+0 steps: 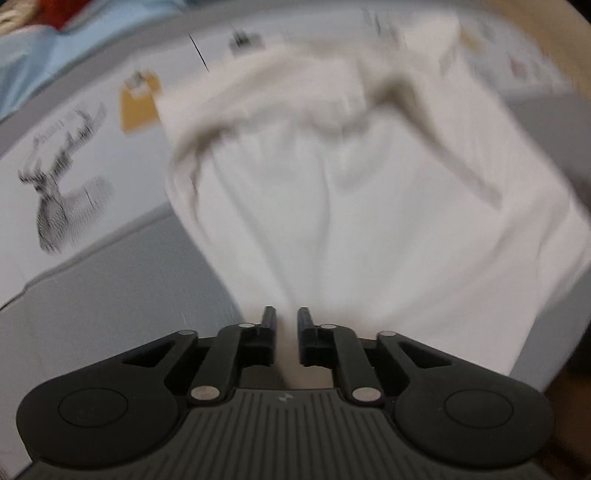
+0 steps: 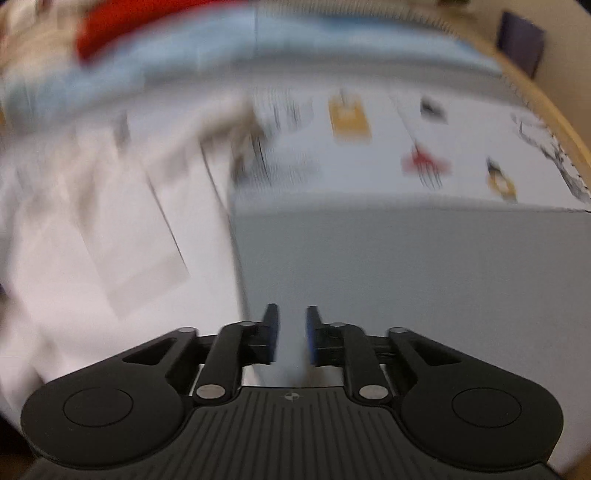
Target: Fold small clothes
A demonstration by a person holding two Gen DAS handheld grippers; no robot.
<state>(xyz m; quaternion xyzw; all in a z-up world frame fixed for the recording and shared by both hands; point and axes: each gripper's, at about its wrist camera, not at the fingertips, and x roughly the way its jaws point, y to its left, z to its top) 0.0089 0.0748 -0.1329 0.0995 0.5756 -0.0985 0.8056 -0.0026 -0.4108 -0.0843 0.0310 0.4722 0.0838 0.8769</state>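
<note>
Grey bedding (image 1: 110, 325) was seen under everything in the left wrist view, with a white sheet with drawings (image 1: 74, 177) spread over it. One drawing looked like a deer (image 1: 55, 199), and a yellow patch (image 1: 138, 107) was seen past it. Blue cloth (image 1: 33, 62) was seen at the far top left. A white garment (image 1: 369, 206) was laid over the sheet and the grey bedding, and most of the picture was filled by it. Its near edge was seen right at the left gripper (image 1: 287, 317). The jaws were parted a little, and white cloth was seen in the gap. Whether the cloth was pinched could not be told.

Much blur was seen in the right wrist view. The white garment (image 2: 92, 229) was seen on the left side, beside the grey bedding (image 2: 406, 266). Further back, the white sheet with drawings (image 2: 369, 158) was seen, with a yellow shape (image 2: 349, 118) and a red shape (image 2: 424, 162) on it. Blue cloth (image 2: 258, 48) and something red (image 2: 122, 29) were seen at the top. The right gripper (image 2: 293, 317) was held over the grey bedding, just beside the garment's edge. Its blue pads (image 2: 272, 332) were parted a little, and nothing was held between them.
</note>
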